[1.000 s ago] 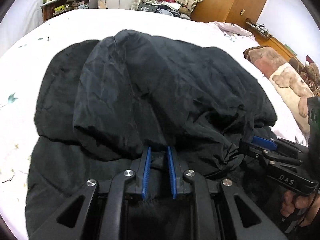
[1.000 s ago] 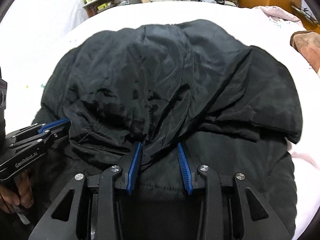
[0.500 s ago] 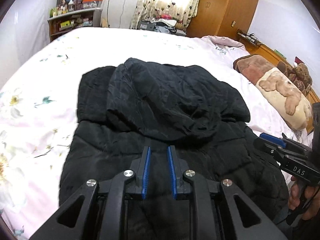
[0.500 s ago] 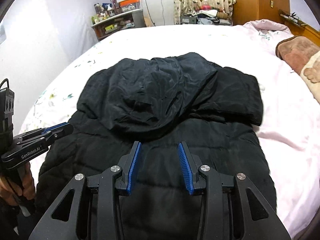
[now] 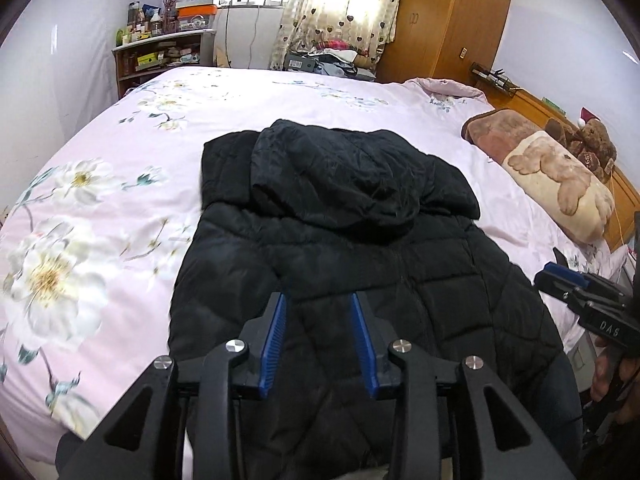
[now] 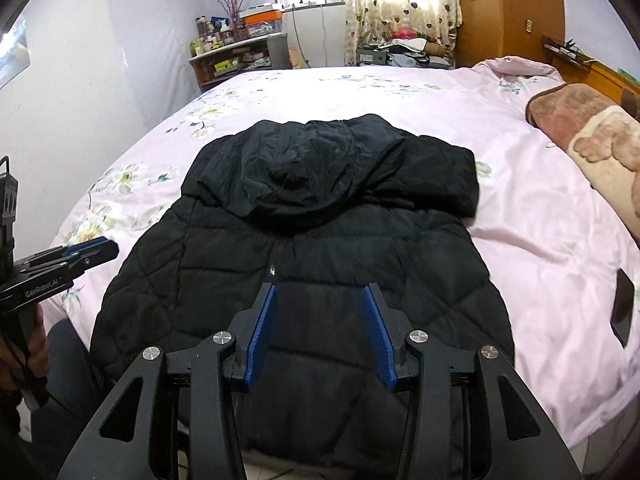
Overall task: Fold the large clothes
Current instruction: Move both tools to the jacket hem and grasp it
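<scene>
A black quilted hooded jacket [image 5: 360,248] lies flat on the pink flowered bed [image 5: 120,184], its hood [image 5: 340,180] folded down over the upper body and its hem hanging over the near edge. It also shows in the right wrist view [image 6: 320,240]. My left gripper [image 5: 320,336] is open and empty, held above the jacket's lower part. My right gripper [image 6: 322,332] is open and empty, also above the lower part. Each gripper shows in the other's view, the right one [image 5: 576,292] at the right and the left one [image 6: 80,256] at the left.
A brown and cream bear blanket [image 5: 560,184] and a teddy bear [image 5: 592,144] lie at the bed's right by the wooden headboard. A cluttered shelf [image 5: 160,52], curtains and a wooden wardrobe [image 5: 448,20] stand beyond the bed. A dark flat object [image 6: 622,304] lies on the sheet at right.
Both grippers have let go of the hood and pulled back and up from the jacket. The left jaws have opened wider. The hood now rests folded on the jacket.
</scene>
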`<state>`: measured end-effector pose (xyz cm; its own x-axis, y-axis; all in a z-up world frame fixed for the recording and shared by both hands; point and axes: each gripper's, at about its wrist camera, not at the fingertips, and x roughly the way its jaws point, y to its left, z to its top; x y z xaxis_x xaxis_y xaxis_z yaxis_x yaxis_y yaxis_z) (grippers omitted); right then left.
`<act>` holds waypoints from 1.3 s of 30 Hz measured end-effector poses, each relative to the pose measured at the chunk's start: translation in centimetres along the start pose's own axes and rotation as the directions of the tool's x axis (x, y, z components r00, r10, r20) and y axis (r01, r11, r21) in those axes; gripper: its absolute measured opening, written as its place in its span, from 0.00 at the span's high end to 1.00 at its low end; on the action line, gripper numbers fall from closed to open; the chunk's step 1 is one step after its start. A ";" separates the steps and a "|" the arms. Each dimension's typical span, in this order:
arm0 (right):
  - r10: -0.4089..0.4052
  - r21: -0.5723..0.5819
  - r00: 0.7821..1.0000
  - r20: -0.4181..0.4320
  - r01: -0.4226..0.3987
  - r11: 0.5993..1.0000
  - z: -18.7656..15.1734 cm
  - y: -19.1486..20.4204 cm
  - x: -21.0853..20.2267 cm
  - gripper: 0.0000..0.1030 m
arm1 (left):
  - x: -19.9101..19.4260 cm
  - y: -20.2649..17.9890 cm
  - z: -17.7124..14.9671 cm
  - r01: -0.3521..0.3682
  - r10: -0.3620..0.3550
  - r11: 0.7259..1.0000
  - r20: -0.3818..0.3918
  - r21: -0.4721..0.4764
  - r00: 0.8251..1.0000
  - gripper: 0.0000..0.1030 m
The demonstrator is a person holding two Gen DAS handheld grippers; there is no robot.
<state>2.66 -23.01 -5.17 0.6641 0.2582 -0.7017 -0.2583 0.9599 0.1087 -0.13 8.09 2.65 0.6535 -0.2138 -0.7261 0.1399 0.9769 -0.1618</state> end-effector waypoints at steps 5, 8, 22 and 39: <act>-0.011 0.018 1.000 0.000 0.011 1.000 -1.5 -0.5 -1.2 0.55 | -1.1 0.2 -1.5 -0.012 0.012 1.000 -0.008 -0.001 1.000 0.65; -0.013 0.032 1.000 -0.004 0.013 0.999 -2.1 -1.0 -1.5 0.54 | -1.3 0.4 -2.1 -0.021 0.020 1.000 -0.012 -0.005 1.000 0.65; -0.032 0.081 0.999 -0.014 0.034 0.996 -3.1 -3.3 -1.2 0.50 | -1.2 2.2 -2.7 -0.074 0.074 0.997 -0.002 -0.024 0.997 0.52; -0.119 0.223 0.982 -0.145 0.150 0.963 -4.3 -13.2 3.2 0.41 | 4.9 9.6 -5.4 -0.164 0.146 0.980 -0.160 -0.109 0.976 0.42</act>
<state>5.16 -35.31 -11.89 0.5809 0.1238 -0.8045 0.0073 0.9875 0.1572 0.41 16.36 -6.03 0.5394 -0.0670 -0.8394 -0.0511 0.9924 -0.1121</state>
